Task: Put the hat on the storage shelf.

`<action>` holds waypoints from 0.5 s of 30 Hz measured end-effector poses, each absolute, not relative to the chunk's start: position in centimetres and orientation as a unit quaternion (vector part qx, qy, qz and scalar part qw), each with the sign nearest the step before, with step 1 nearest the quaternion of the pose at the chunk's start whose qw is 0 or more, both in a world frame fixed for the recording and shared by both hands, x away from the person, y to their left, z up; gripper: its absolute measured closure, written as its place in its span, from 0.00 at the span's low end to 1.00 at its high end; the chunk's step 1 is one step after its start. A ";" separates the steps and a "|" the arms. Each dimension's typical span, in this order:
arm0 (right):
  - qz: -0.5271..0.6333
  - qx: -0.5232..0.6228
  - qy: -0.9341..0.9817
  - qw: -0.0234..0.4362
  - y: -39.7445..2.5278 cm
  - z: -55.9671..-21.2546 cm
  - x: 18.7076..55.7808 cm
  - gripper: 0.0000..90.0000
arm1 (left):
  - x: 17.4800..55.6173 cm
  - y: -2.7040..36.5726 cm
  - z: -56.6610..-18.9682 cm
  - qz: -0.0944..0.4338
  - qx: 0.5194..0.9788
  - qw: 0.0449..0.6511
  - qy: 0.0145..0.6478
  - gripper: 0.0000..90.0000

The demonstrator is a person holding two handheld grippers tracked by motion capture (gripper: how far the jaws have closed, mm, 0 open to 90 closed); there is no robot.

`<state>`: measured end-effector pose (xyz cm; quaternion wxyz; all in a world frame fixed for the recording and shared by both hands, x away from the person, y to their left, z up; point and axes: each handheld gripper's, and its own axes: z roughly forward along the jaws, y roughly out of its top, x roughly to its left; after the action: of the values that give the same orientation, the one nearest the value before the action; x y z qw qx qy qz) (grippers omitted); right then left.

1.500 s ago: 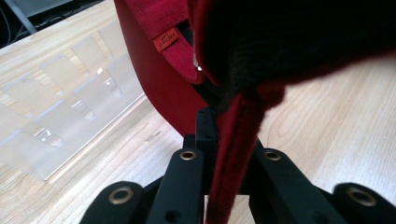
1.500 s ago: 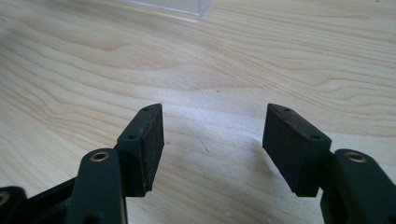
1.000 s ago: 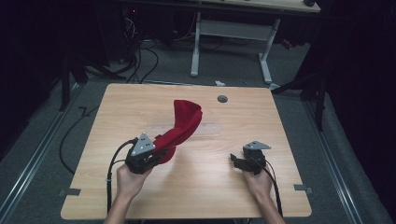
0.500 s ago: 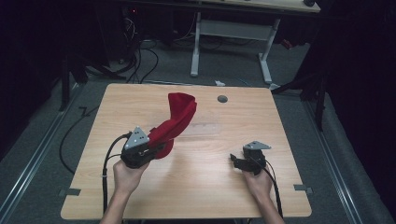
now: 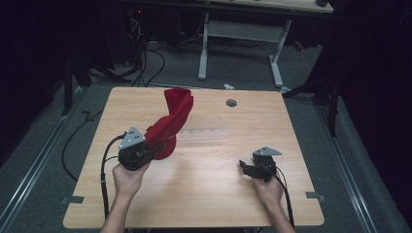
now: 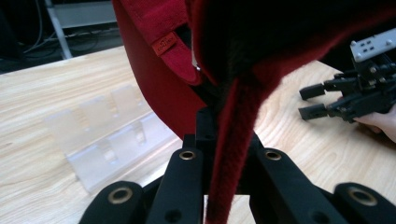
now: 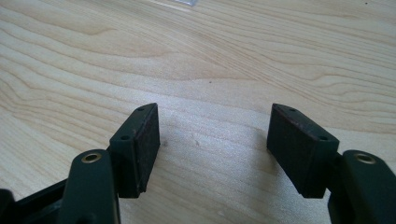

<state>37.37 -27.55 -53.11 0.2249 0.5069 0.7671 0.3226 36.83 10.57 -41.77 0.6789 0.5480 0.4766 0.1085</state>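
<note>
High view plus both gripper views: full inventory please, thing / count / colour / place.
red cloth: 1, red, lifted off the table's left half, lower end clamped in the left gripper; a small red tag shows on it in the left gripper view
clear plastic rack: 1, transparent, lying flat mid-table, right of the cloth
grommet: 1, grey, round, far edge of the table
table: 1, light wood, centre
desk frame: 1, white legs, on the floor behind the table
cables: several, black, floor at far left
left gripper: 1, black with grey plate, table's left, shut on the cloth
right gripper: 1, black with grey plate, table's right, jaws apart, empty
hands: 2, near edge, one per gripper
</note>
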 end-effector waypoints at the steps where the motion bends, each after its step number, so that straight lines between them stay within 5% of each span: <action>1: 0.323 0.507 0.767 0.225 -27.6 -53.1 37.4 0.39 | 36.9 10.7 -41.6 0.109 0.546 0.681 0.476 0.95; 15: 0.323 0.507 0.767 0.225 -27.5 -53.1 37.4 0.38 | 38.8 12.8 -40.5 0.127 0.515 0.692 0.490 0.95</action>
<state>37.36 -27.54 -53.11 0.2247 0.5067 0.7671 0.3229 38.79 12.76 -40.52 0.6917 0.5148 0.4904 0.1265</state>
